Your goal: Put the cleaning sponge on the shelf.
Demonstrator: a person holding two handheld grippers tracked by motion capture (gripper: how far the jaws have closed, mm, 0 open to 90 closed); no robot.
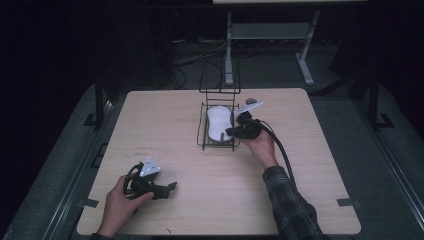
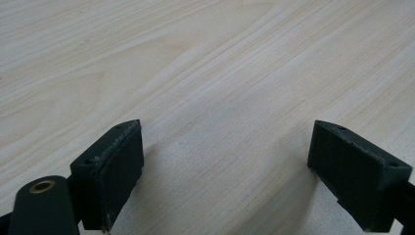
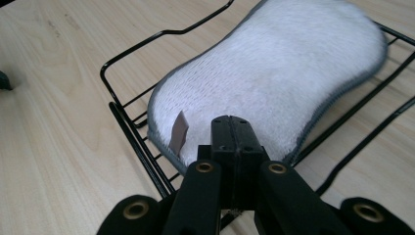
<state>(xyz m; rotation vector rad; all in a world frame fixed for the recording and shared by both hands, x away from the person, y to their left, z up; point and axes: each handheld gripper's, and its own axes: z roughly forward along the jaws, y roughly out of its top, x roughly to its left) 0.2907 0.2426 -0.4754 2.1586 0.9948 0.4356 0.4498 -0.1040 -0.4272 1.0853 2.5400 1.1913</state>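
Right gripper (image 3: 234,128) fingers closed empty over white sponge (image 3: 274,73) with unreadable tag; left gripper (image 2: 225,166) fingers open.

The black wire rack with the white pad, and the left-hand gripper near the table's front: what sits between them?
Nothing: in the high view only bare light wooden table separates the left gripper from the black wire rack holding the white peanut-shaped sponge pad.

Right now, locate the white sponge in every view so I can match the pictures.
High view: the white sponge lies in the black wire rack, table centre, beside the right gripper.
Left gripper view: bare tabletop between its jaws.
Right gripper view: upper centre, just beyond the shut jaws.
Shared landmark: the rack.
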